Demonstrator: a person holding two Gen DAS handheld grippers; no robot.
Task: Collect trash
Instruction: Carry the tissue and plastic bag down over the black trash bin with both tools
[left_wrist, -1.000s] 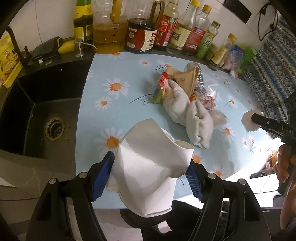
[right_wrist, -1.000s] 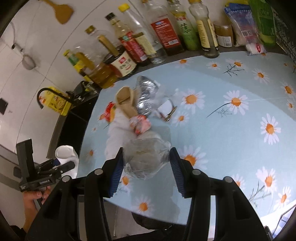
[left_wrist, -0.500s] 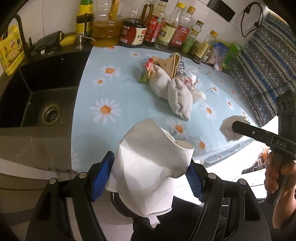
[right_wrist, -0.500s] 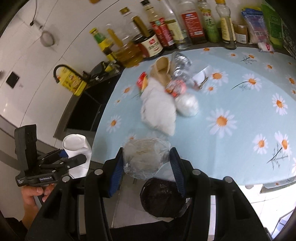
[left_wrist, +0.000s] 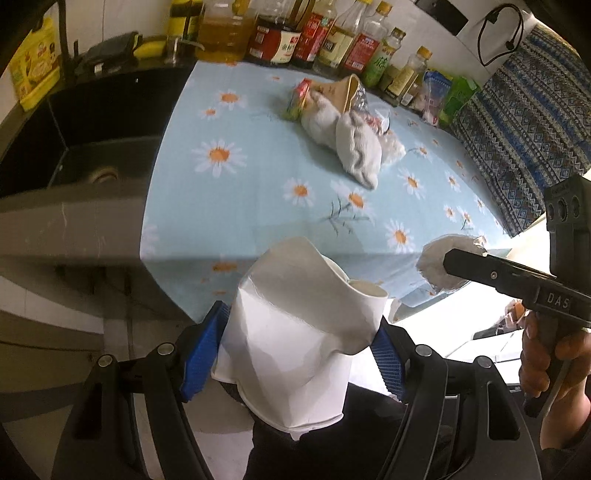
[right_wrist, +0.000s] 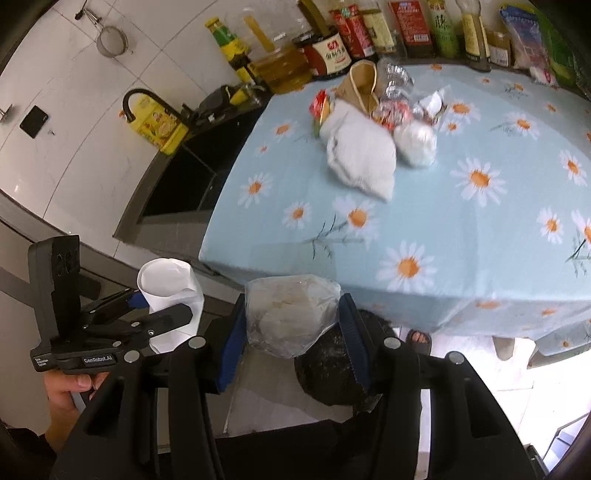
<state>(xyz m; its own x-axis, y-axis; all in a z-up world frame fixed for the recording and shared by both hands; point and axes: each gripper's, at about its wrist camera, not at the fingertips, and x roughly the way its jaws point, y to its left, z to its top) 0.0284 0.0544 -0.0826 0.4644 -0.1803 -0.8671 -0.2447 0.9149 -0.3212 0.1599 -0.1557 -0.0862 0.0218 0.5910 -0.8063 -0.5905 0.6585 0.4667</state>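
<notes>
Left claw (left_wrist: 299, 354) is clamping a crumpled white paper cup (left_wrist: 295, 332) between its blue pads. Right claw (right_wrist: 291, 336) is gripping a clear plastic bag (right_wrist: 291, 314) directly above a black bin (right_wrist: 332, 369). Remaining trash pile (right_wrist: 369, 140) is lying on the counter (right_wrist: 461, 240), well ahead of both claws.

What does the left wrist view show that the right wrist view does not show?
Only the left wrist view shows the drain at the bottom of the black sink and the blue patterned cloth at the right edge.

Only the right wrist view shows the round dark bin on the floor below the gripped bag, a metal strainer hanging on the white tiled wall, and a sandalled foot.

Both show the crushed white paper cup in the left gripper, the crumpled clear plastic bag in the right gripper, and the daisy-print tablecloth.
</notes>
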